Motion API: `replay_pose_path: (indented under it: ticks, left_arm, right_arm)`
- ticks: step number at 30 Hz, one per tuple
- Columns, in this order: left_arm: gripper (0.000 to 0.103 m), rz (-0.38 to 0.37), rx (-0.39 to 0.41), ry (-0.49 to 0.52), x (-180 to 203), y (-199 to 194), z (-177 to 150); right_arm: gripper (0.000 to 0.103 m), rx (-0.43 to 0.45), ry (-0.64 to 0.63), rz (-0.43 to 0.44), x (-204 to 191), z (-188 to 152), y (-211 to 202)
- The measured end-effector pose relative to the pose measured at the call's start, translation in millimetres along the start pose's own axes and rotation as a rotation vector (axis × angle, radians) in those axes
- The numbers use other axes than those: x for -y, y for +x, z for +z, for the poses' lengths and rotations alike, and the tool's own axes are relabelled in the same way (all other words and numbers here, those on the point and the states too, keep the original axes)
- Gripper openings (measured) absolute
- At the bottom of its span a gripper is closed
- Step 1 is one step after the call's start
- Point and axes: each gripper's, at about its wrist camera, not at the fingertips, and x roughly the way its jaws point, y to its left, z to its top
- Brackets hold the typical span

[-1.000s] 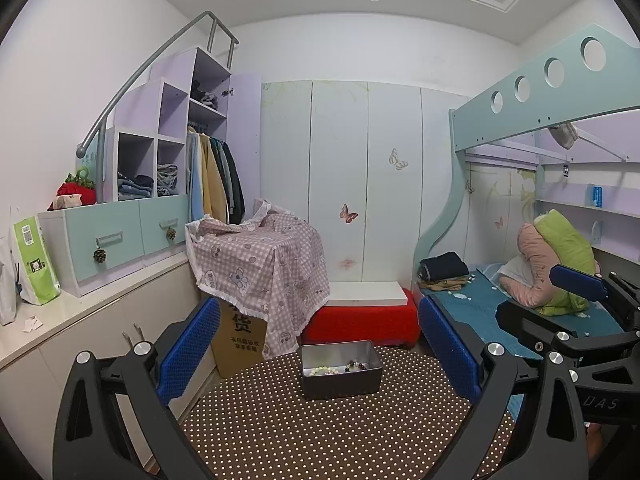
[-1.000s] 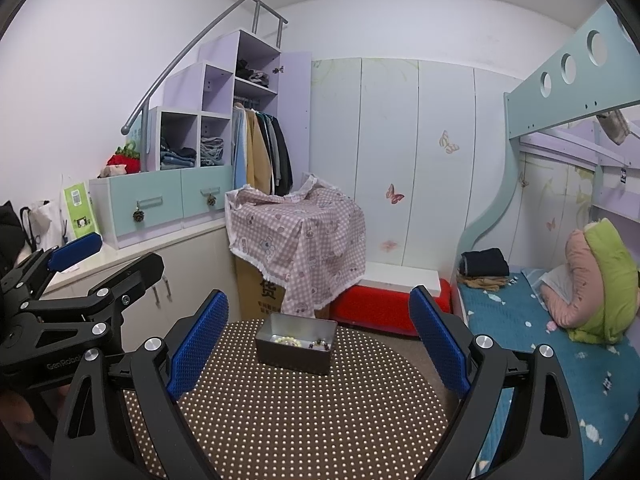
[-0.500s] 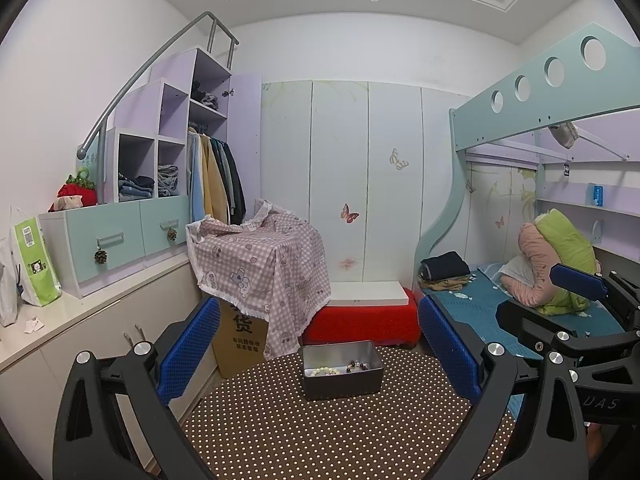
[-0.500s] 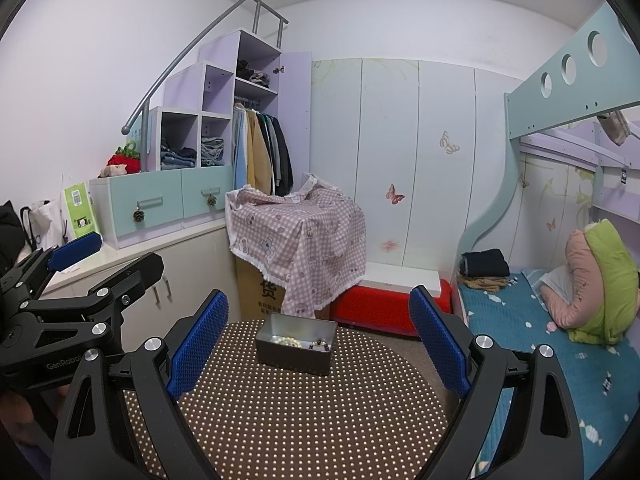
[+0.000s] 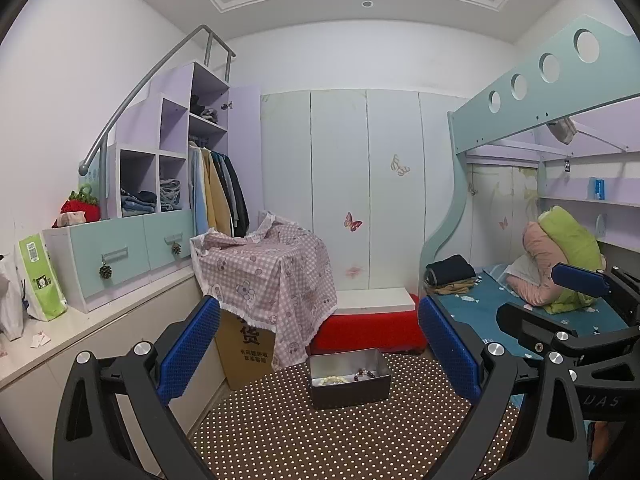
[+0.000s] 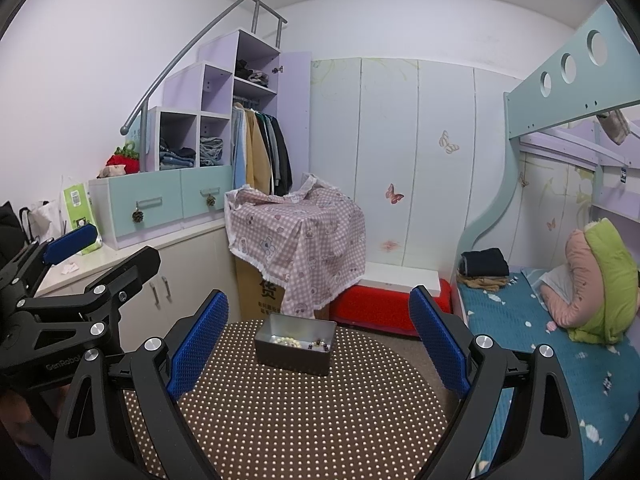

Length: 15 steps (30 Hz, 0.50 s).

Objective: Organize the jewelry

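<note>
A round tabletop (image 6: 312, 412) covered in a brown cloth with pale dots filled the near field of both wrist views, set between a white cabinet run on one side and a bed (image 6: 532, 336) with a teal cover on the other. Toward the far edge of the tabletop a small grey metal tin (image 5: 349, 376) was seen, open at the top and standing flat. The jewelry was lying inside it: a pale beaded bracelet (image 5: 331, 380) against one side and a darker beaded piece (image 5: 365, 373) near the middle; finer details could not be made out.

The left tongs (image 5: 320, 354) and the right tongs (image 6: 318, 344) were both held spread wide and empty, level above the near part of the cloth and well short of the tin. Each was visible at the edge of the other's view.

The step in hand was judged to be the first reach into the tin, with nothing yet sorted. For this to be done well, one pair of tongs would best be brought over the tin from above, not from the side, so that the thin wall was not knocked and the tin not pushed along the cloth. The spread would need to be narrowed before entry, since the opening looked tight for fully parted fingers. A bracelet should be taken across a single strand of beads, gently, as round beads were likely to roll out of a hard pinch. The other tongs could be used to steady the tin's rim.
</note>
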Motion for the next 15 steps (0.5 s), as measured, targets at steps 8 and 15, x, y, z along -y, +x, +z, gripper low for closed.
replay_pose_path:
  ticks: [8,15]
  left_arm:
    - [0.096,-0.002,-0.003,-0.004,-1.1,1.7,0.2]
    - [0.096,-0.001,-0.004,-0.004,-1.0,1.8,-0.7]
  right_arm:
    - [0.089,-0.001,0.0,0.0,0.3,0.2,0.3]
    - [0.089,-0.002,0.001,0.001,-0.2,1.8,0.7]
